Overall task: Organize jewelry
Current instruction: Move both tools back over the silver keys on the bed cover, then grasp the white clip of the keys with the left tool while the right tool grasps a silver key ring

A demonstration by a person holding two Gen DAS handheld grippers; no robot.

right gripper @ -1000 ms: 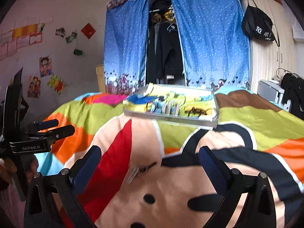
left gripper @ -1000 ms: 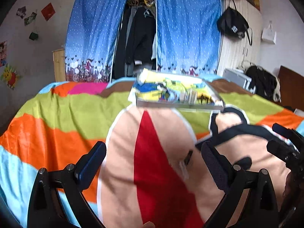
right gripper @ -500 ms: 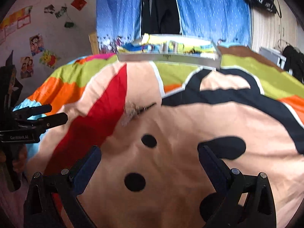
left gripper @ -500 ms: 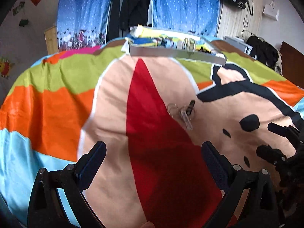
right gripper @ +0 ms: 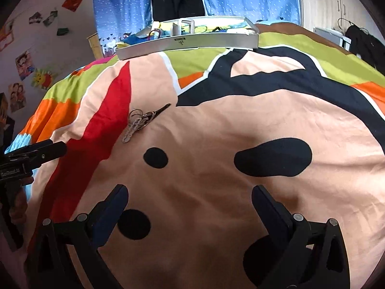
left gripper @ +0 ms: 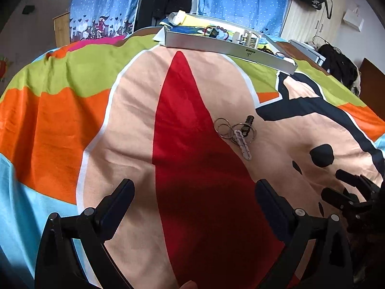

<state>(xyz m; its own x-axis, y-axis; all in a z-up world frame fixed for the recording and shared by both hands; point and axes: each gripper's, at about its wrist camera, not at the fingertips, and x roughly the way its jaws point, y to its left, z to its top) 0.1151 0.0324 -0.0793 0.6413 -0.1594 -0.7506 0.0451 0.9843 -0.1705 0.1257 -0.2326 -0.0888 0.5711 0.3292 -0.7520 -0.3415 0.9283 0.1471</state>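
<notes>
Bedspread (left gripper: pixel 60 125): ring cluster (left gripper: pixel 237 131) ahead of both splayed, empty tools (left gripper: pixel 193 192) (right gripper: pixel 190 197).

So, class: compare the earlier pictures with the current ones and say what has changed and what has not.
Both cameras tipped down toward the bedspread. The left gripper and right gripper came nearer the cluster of rings and clips. Nothing was gripped or released; both stay open. The cluster and the tray have not moved.

Contents of the far grey rectangular tray (left gripper: pixel 231 48) are too small to identify. The near wall hides its floor. The black gripper bases are cut off by the lower frame edges.
</notes>
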